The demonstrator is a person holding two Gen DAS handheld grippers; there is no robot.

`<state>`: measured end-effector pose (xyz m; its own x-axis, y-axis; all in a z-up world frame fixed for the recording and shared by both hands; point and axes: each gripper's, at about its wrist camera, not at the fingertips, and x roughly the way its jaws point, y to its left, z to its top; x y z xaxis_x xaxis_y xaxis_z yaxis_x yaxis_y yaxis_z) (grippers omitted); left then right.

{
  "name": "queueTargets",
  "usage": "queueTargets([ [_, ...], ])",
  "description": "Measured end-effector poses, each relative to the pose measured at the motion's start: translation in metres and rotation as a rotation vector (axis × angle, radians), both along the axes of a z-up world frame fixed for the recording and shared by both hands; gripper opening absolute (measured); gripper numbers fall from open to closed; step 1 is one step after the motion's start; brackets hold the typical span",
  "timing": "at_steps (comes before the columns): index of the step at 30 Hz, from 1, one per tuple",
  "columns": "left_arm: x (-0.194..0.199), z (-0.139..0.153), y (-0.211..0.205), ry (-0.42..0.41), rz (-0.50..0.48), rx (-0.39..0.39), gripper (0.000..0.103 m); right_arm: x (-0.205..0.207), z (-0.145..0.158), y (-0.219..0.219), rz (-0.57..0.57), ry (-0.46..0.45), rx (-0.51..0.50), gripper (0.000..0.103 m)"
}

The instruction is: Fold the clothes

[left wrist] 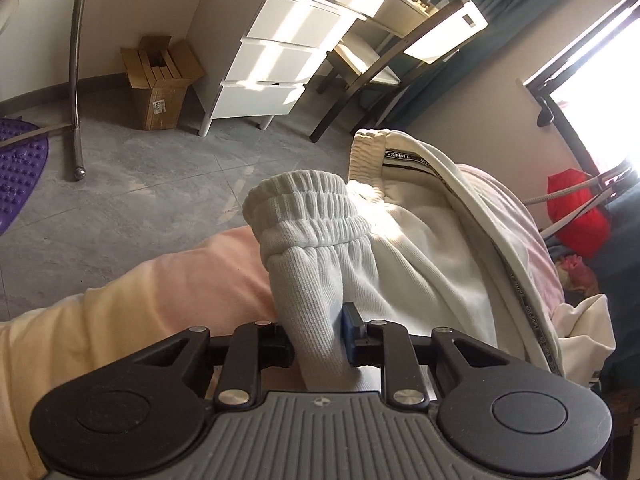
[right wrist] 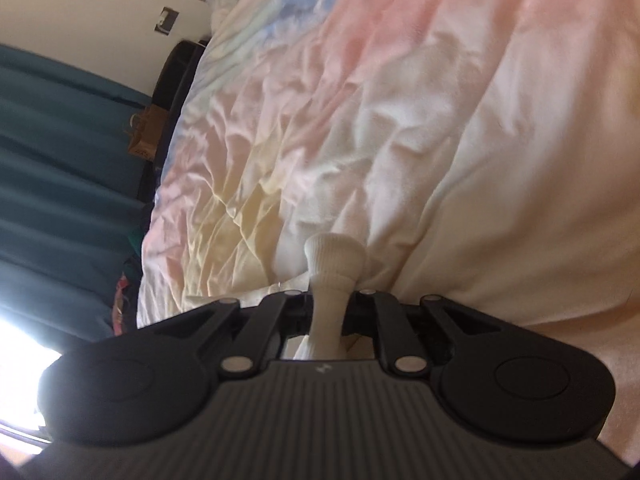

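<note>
Both grippers, left (left wrist: 320, 334) and right (right wrist: 326, 312), clench white trousers (left wrist: 400, 248) over a pastel bedsheet (right wrist: 440, 120).

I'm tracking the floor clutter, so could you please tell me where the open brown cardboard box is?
In the left wrist view, the open brown cardboard box stands upper left on the grey floor, between the curved metal pole and the white drawer unit.

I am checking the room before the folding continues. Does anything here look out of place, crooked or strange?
Only small things. The cardboard box on the floor beside the white drawer unit stands open, its flaps up. The bedsheet is heavily wrinkled. The white trousers are bunched, not flat, while both grippers pinch them. Nothing looks spilled or broken.
</note>
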<state>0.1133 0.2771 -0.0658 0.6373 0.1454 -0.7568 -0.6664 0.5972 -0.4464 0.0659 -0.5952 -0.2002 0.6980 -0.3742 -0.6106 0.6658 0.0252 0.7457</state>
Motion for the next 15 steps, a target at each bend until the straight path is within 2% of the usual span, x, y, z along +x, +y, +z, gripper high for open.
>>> queueTargets([
  [1,0.001,0.003,-0.004,0.012,-0.009,0.022,0.036,0.001,0.002,0.001,0.009,0.008,0.003,0.012],
  [2,0.002,0.006,-0.007,0.023,-0.019,0.044,0.053,0.002,0.004,0.002,0.019,0.016,0.006,0.014],
  [3,0.003,0.009,-0.012,0.030,-0.032,0.069,0.069,0.004,0.007,0.004,0.028,0.025,0.009,0.021],
  [4,0.004,0.013,-0.016,0.037,-0.046,0.093,0.073,0.004,0.010,0.005,0.037,0.038,0.007,0.028],
  [6,0.002,0.024,-0.028,0.028,-0.071,0.165,0.081,0.003,0.021,0.008,0.046,0.058,-0.045,0.068],
  [7,0.000,0.030,-0.034,0.021,-0.082,0.211,0.083,0.002,0.027,0.011,0.047,0.064,-0.080,0.075],
  [8,-0.002,0.035,-0.041,0.013,-0.093,0.258,0.087,0.001,0.037,0.014,0.047,0.074,-0.133,0.078],
  [11,-0.005,0.049,-0.066,-0.039,-0.156,0.372,0.100,0.000,0.063,0.025,0.090,0.080,-0.271,0.078],
  [13,-0.006,0.059,-0.083,-0.075,-0.199,0.447,0.102,0.003,0.077,0.033,0.145,0.070,-0.354,0.078],
  [15,-0.006,0.064,-0.100,-0.105,-0.266,0.473,0.103,0.013,0.089,0.041,0.236,0.069,-0.435,0.078],
])
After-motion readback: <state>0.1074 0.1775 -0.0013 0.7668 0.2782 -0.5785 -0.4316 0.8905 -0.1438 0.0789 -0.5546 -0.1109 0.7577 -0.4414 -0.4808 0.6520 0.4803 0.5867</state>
